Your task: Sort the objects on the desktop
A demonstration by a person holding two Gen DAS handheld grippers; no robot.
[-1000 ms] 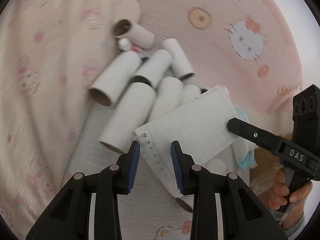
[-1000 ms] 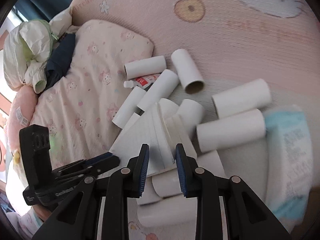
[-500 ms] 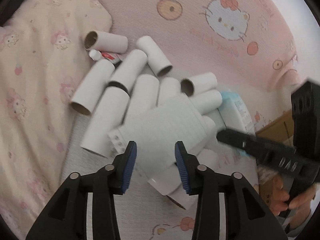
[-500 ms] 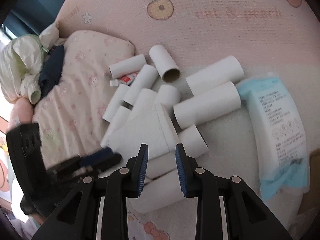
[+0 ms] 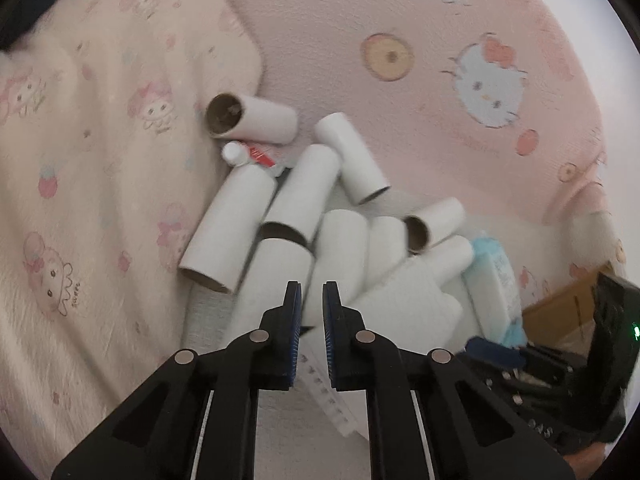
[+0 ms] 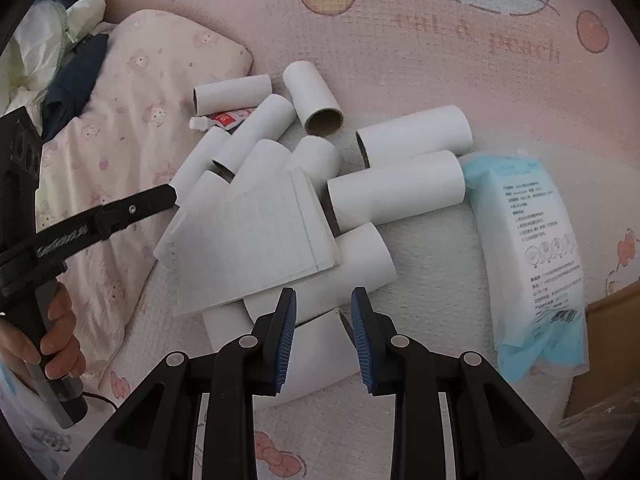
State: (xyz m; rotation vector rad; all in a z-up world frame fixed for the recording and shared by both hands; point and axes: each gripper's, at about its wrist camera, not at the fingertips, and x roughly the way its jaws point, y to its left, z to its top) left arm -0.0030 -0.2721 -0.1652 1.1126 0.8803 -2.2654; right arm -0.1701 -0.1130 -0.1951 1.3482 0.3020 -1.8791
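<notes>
Honestly the sketchy part here is the lined white notepad (image 6: 248, 240), which is lying tilted on top of the pile of white cardboard tubes (image 6: 400, 196) instead of flat on the pink cartoon-print mat (image 6: 400, 60). The left gripper (image 5: 311, 300) is hanging over the notepad's left edge, and its jaws have just been closing down to a narrow slit with nothing between them that I can see, so if it's going for the pad it's probably missing the edge. The right gripper (image 6: 323, 308) is sitting just below the notepad over 1 tube, jaws narrow too and gripping nothing. Any nudge on those tubes and they're rolling, and the pad is sliding off with them. To the right of the notepad a light blue plastic pack (image 6: 532, 248) is lying flat, and a small red-and-white tube (image 6: 224, 120) is wedged above it among the rolls, easy to bury.
</notes>
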